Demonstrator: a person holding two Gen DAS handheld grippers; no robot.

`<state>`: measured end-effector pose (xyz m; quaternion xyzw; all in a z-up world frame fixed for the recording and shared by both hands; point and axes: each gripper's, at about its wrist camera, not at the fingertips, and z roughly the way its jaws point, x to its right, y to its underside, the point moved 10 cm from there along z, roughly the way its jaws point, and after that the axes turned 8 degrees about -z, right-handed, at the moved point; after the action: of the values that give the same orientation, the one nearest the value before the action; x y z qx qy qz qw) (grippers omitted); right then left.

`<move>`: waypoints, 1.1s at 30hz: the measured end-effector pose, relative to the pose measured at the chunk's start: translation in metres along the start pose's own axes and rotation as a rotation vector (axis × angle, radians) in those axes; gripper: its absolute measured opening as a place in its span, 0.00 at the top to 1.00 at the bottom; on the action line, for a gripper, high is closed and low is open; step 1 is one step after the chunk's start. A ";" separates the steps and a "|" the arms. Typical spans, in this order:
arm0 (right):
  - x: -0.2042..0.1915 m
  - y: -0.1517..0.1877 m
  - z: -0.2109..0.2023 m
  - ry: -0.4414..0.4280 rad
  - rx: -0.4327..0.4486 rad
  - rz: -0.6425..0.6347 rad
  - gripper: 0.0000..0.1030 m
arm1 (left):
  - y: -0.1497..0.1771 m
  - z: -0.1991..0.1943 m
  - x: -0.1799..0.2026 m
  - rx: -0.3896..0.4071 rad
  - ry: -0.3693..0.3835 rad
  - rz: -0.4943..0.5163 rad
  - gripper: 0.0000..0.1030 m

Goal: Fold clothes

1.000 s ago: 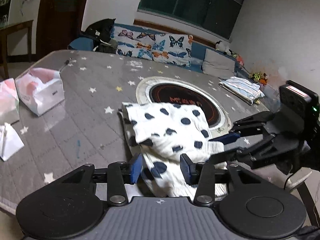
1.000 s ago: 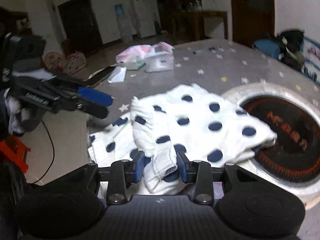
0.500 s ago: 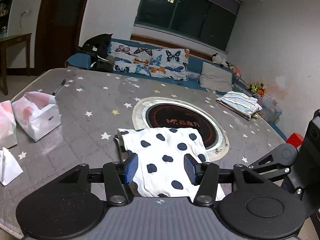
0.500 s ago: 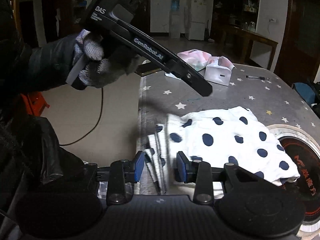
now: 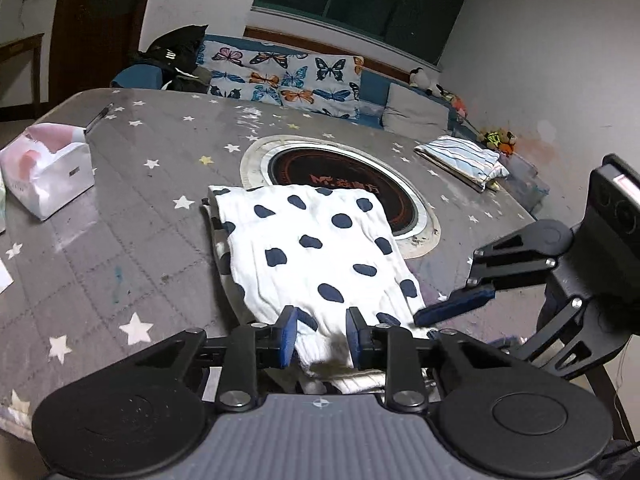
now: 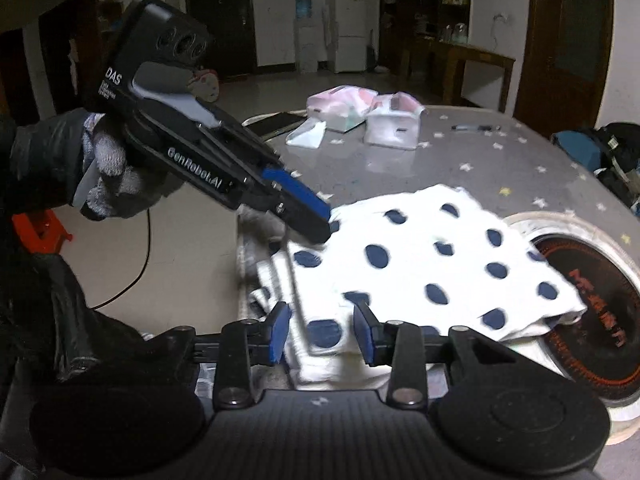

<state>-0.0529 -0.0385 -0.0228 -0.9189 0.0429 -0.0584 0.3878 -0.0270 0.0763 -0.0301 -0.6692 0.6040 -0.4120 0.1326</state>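
The white garment with navy spots (image 5: pixel 316 252) lay folded on the star-patterned grey table (image 5: pixel 132 216) (its far edge overlapping the round inset burner (image 5: pixel 340 184)), while the left gripper (image 5: pixel 320 336) and right gripper (image 6: pixel 322 332) hovered at its near edge, fingers parted, gripping nothing.

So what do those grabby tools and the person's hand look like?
Each tool is black. The left gripper has blue pads on its two fingers, white "GenRobot.AI" and "DAS" lettering, and round lenses up top. The right gripper looks the same, with a small reddish-lit panel on its block. The left hand wears a grey knit glove below a dark sleeve.
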 end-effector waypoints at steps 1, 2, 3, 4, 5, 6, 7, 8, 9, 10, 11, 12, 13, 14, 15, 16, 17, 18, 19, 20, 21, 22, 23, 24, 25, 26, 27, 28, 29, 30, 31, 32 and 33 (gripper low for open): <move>-0.001 0.002 0.001 -0.002 -0.005 -0.003 0.66 | 0.000 -0.001 0.000 0.002 0.000 -0.003 0.72; -0.001 0.003 0.003 0.005 -0.012 -0.010 0.70 | 0.000 -0.003 0.000 0.004 0.001 -0.005 0.72; -0.001 0.004 0.003 0.012 -0.018 -0.015 0.78 | -0.001 -0.004 -0.001 0.006 0.001 -0.008 0.72; -0.001 0.005 0.003 0.021 -0.019 -0.015 0.81 | -0.001 -0.005 -0.001 0.008 0.002 -0.011 0.73; 0.000 0.005 0.002 0.026 -0.018 -0.014 0.81 | 0.000 -0.005 -0.001 0.005 0.000 -0.009 0.77; 0.001 0.004 0.000 0.029 -0.012 -0.015 0.82 | 0.000 -0.004 -0.001 0.001 -0.002 -0.006 0.91; 0.001 0.003 -0.003 0.032 -0.007 -0.017 0.83 | 0.000 -0.005 0.000 -0.001 0.002 -0.006 0.93; 0.002 0.002 -0.005 0.033 -0.001 -0.021 0.83 | -0.001 -0.006 0.001 -0.002 0.007 -0.006 0.94; 0.000 0.000 -0.008 0.032 0.005 -0.031 0.83 | -0.001 -0.007 0.003 -0.003 0.015 0.002 0.96; -0.002 -0.001 -0.012 0.031 0.012 -0.040 0.83 | 0.000 -0.010 0.006 -0.003 0.025 0.012 0.96; -0.003 -0.003 -0.015 0.030 0.018 -0.050 0.83 | 0.000 -0.012 0.008 -0.004 0.034 0.022 0.96; -0.005 -0.004 -0.017 0.029 0.023 -0.060 0.83 | 0.001 -0.012 0.010 -0.010 0.028 0.042 0.96; -0.006 -0.002 -0.017 0.027 0.015 -0.069 0.83 | 0.002 -0.012 0.010 -0.012 0.023 0.051 0.96; -0.008 0.002 -0.014 0.020 0.004 -0.074 0.83 | 0.002 -0.012 0.010 -0.014 0.018 0.057 0.96; -0.008 0.005 -0.012 0.011 -0.005 -0.071 0.82 | 0.002 -0.011 0.010 -0.016 0.014 0.063 0.96; -0.009 0.007 -0.010 0.001 -0.014 -0.068 0.82 | -0.001 -0.013 0.010 -0.007 0.016 0.058 0.96; -0.009 0.009 -0.008 -0.006 -0.020 -0.065 0.79 | -0.006 -0.015 0.010 0.009 0.020 0.050 0.96; -0.009 0.009 -0.010 -0.009 -0.016 -0.062 0.77 | -0.011 -0.014 0.011 0.021 0.027 0.047 0.95; -0.008 0.007 -0.013 -0.015 -0.007 -0.053 0.77 | -0.015 -0.013 0.012 0.031 0.035 0.044 0.94; -0.007 0.003 -0.018 -0.020 0.008 -0.041 0.76 | -0.019 -0.011 0.014 0.042 0.043 0.042 0.94; -0.004 0.001 -0.021 -0.020 0.020 -0.032 0.76 | -0.023 -0.009 0.015 0.052 0.051 0.039 0.94; 0.000 -0.004 -0.026 -0.017 0.036 -0.017 0.76 | -0.027 -0.007 0.016 0.062 0.059 0.037 0.94; 0.005 -0.007 -0.030 -0.010 0.051 -0.002 0.76 | -0.028 -0.001 0.017 0.053 0.065 0.032 0.94; 0.012 -0.010 -0.033 0.006 0.061 0.012 0.74 | -0.027 0.007 0.017 0.039 0.070 0.026 0.94; 0.018 -0.012 -0.036 0.023 0.071 0.027 0.72 | -0.026 0.015 0.017 0.025 0.075 0.021 0.94; 0.026 -0.013 -0.037 0.043 0.078 0.044 0.68 | -0.023 0.021 0.018 0.007 0.078 0.019 0.94; 0.035 -0.013 -0.038 0.071 0.080 0.065 0.68 | -0.018 0.025 0.019 -0.011 0.083 0.022 0.94; 0.045 -0.012 -0.036 0.097 0.075 0.085 0.68 | -0.012 0.029 0.021 -0.030 0.089 0.027 0.94; 0.055 -0.011 -0.034 0.123 0.070 0.103 0.68 | -0.008 0.031 0.023 -0.043 0.092 0.031 0.94; 0.064 -0.010 -0.031 0.149 0.064 0.117 0.67 | -0.004 0.032 0.024 -0.053 0.094 0.035 0.94; 0.073 -0.008 -0.026 0.164 0.057 0.133 0.67 | 0.000 0.033 0.025 -0.062 0.094 0.037 0.94; 0.082 -0.006 -0.021 0.179 0.050 0.148 0.66 | 0.003 0.033 0.024 -0.068 0.093 0.034 0.94; 0.090 -0.005 -0.015 0.192 0.043 0.162 0.66 | 0.006 0.033 0.024 -0.072 0.092 0.031 0.94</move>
<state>0.0346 -0.0574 -0.0020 -0.8941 0.1525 -0.1154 0.4049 -0.0093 0.0426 -0.0451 -0.6445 0.6341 -0.4184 0.0867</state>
